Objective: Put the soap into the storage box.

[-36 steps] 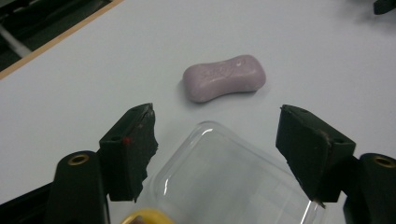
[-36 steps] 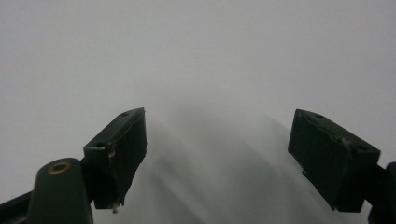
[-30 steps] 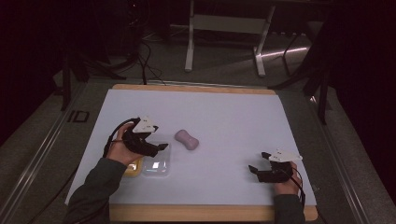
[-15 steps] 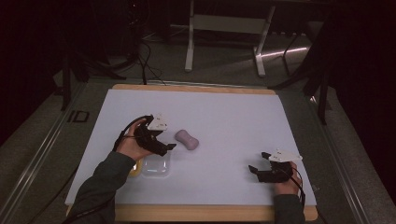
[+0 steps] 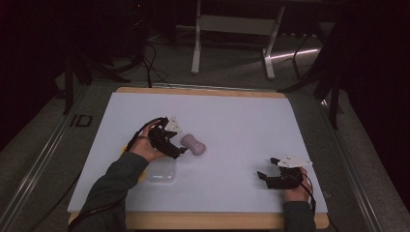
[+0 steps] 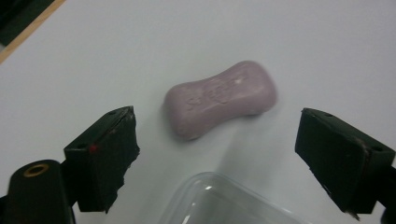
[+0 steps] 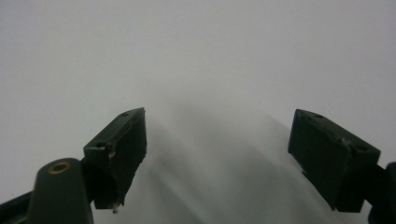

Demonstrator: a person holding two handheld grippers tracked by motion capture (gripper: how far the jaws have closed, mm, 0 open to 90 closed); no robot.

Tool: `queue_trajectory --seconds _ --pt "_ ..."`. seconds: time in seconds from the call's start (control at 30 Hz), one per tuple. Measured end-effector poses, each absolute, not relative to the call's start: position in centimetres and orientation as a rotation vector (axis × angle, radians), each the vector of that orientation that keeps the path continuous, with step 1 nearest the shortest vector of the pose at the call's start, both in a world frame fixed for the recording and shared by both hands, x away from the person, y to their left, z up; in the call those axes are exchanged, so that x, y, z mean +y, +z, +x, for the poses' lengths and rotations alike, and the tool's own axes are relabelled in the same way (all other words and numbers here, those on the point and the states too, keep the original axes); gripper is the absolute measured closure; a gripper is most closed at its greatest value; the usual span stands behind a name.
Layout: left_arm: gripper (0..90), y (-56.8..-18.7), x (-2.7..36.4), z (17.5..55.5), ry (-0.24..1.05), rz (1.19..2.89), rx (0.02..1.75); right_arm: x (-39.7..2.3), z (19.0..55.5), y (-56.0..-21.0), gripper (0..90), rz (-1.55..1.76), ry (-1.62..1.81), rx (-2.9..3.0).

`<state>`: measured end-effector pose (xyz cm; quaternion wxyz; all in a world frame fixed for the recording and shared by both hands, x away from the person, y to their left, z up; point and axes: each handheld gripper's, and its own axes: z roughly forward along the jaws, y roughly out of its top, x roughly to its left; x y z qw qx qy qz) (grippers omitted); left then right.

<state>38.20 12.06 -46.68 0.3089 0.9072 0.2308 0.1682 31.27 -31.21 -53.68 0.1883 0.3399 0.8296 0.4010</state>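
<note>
Soap (image 5: 193,144), one bar of it, pale mauve and waisted like a dog bone, lies flat on the white desk (image 5: 232,116) a little left of centre in the high view. We see the left hand-held gripper (image 5: 178,149) just beside it at its 9 o'clock; its jaws have just been opening and now stand wide with nothing between them, the bar (image 6: 220,98) ahead of them and apart from the pads in the left gripper view. We judge the bar stiff, fairly light and smooth enough to slip, so we would take it across the narrow waist, where the pads seat in the hollows and cannot slide off a rounded end. One clear plastic dish (image 5: 161,173) sits at the bar's 7 o'clock, close to the left forearm; its rim (image 6: 224,200) shows under the jaws. The right hand-held gripper (image 5: 269,168) rests well apart at 4 o'clock, jaws spread and empty over bare desk (image 7: 196,56). Counted: one soap, one dish, two grippers.
</note>
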Motion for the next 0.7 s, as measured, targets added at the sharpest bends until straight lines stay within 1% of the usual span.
queue_trajectory --seconds 0.17,0.27,0.47,0.7 --pt "4.2 -47.2 11.3 38.9 0.458 2.425 0.638 -31.2 31.3 -53.7 19.0 0.954 1.122 2.340" --pt "2.3 -47.4 10.9 39.2 0.439 2.433 0.629 -31.2 31.3 -53.7 19.0 0.954 1.122 2.340" --pt "1.6 -48.2 10.1 39.4 0.419 2.473 0.609 -31.1 31.3 -53.7 19.0 0.951 1.119 2.343" --pt "0.5 -48.9 8.9 39.8 0.450 2.486 0.634 -31.1 31.3 -53.7 19.0 0.951 1.110 2.349"
